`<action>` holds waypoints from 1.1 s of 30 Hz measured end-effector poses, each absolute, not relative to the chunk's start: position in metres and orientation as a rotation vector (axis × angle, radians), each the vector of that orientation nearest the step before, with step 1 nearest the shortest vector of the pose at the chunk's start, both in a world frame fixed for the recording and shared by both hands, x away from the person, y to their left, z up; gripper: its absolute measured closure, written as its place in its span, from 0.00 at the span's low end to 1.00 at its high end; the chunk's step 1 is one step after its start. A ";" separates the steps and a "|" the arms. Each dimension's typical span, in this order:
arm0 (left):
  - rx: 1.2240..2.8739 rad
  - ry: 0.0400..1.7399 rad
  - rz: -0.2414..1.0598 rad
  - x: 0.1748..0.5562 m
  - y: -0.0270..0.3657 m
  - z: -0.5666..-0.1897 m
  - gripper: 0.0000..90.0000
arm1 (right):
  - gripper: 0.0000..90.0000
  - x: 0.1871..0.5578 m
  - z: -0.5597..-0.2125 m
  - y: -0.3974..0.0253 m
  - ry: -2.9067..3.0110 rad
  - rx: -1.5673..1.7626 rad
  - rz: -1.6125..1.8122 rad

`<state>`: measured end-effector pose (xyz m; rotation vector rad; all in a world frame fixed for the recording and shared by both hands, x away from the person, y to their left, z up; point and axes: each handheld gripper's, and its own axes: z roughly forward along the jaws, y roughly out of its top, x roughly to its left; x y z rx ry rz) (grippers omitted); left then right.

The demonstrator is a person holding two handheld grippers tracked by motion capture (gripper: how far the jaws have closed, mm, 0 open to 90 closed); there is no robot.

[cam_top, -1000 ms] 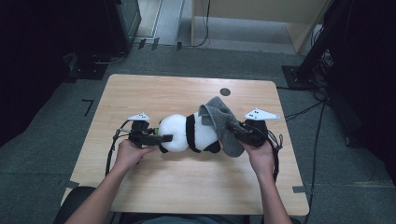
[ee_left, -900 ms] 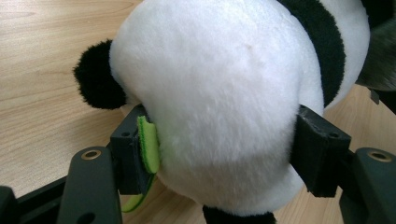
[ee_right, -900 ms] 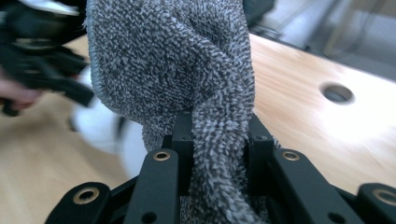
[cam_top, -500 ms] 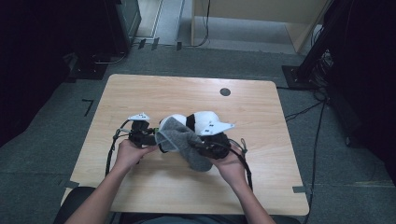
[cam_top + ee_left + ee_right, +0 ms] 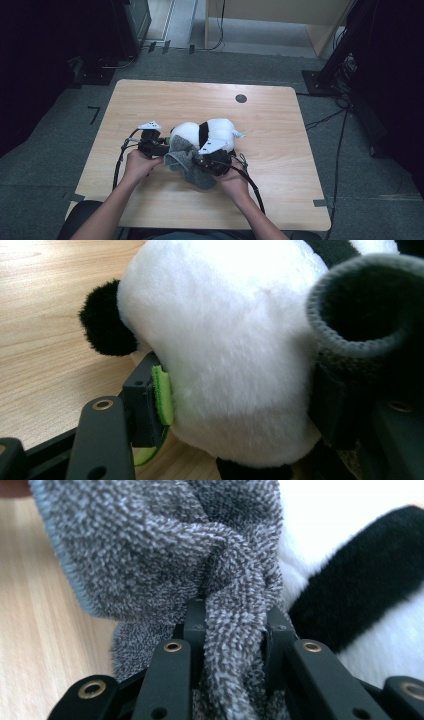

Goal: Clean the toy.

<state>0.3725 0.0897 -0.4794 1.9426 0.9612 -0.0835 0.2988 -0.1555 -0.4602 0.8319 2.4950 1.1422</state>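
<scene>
A black-and-white panda plush (image 5: 205, 134) lies on the wooden table (image 5: 280, 150). My left gripper (image 5: 154, 145) grips its left end. In the left gripper view the green-padded finger (image 5: 161, 395) presses into the white fur (image 5: 225, 340) below a black ear (image 5: 106, 322), and the other jaw is hidden behind grey cloth (image 5: 360, 305). My right gripper (image 5: 212, 160) is shut on a bunched grey towel (image 5: 186, 162) at the plush's near side. The right gripper view shows the towel (image 5: 150, 545) pinched between the jaws, with a black band of the plush (image 5: 360, 580) behind it.
A small dark round disc (image 5: 241, 98) sits in the tabletop near the far edge. Cables (image 5: 250, 182) trail from both grippers toward the person. Dark equipment and a wooden cabinet stand on the grey floor beyond the table.
My right gripper has carried the grey towel from the plush's right end round its near side to the left. The left gripper has held still on the plush.
</scene>
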 end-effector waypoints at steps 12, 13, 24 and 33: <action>1.943 0.973 -0.104 0.375 0.090 -0.479 0.39 | 0.80 0.292 -0.451 -0.178 2.484 0.845 1.023; 1.943 0.973 -0.103 0.375 0.090 -0.479 0.39 | 0.80 0.291 -0.448 -0.183 2.473 0.839 1.019; 1.949 0.973 -0.105 0.376 0.088 -0.479 0.40 | 0.79 0.294 -0.428 -0.233 2.373 0.968 1.046; 1.953 0.965 -0.101 0.377 0.088 -0.479 0.40 | 0.78 0.308 -0.440 -0.272 2.356 1.134 1.004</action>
